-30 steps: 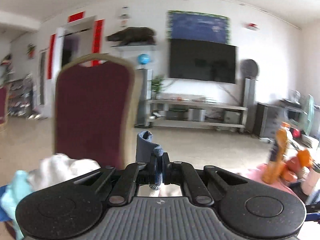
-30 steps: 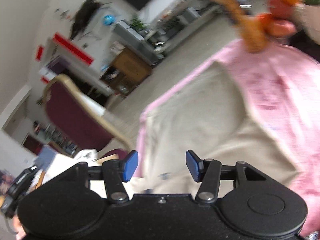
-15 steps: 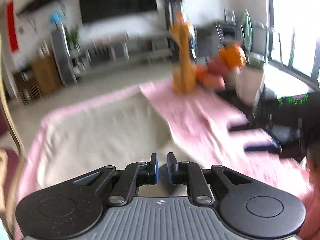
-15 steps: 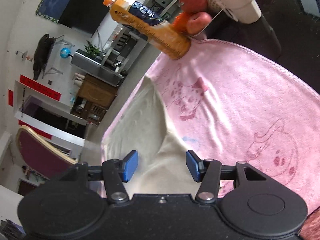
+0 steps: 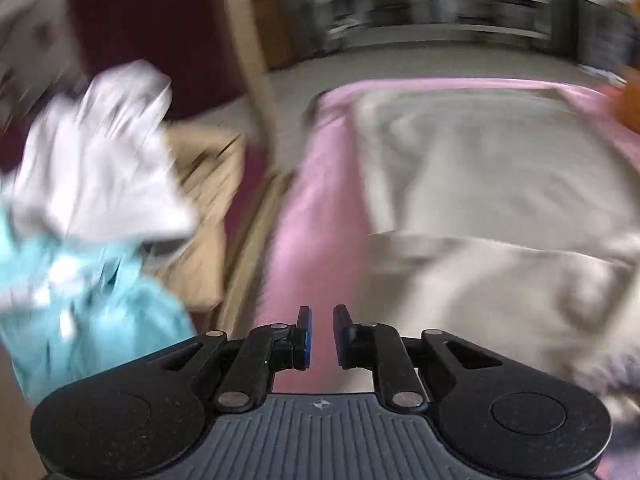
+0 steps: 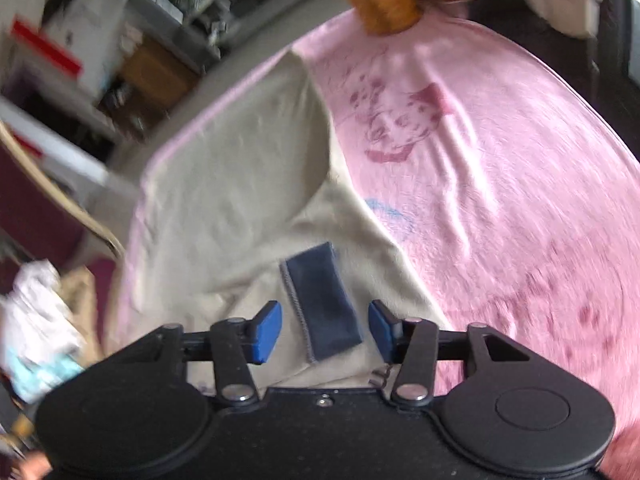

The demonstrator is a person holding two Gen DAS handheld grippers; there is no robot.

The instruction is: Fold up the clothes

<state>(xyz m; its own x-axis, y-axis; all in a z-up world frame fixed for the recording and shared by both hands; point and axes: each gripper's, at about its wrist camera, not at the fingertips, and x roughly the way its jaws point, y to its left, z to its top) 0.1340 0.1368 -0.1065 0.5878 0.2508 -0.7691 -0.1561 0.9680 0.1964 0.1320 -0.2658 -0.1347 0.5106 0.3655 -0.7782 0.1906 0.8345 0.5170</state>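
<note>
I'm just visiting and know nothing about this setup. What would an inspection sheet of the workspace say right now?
Surface: pink blanket with a cartoon print covers the table.
Job's things: beige garment lies spread on the blanket; small dark blue cloth piece lies on it.
Clutter: orange bottle at the far edge; heap of white and light blue clothes on the chair.
Grippers: left gripper narrowly open, empty; right gripper open, its fingers either side of the blue piece, not closed on it.
Cables: nothing seen.
Surroundings: maroon chair, blurred living-room shelving behind.
</note>
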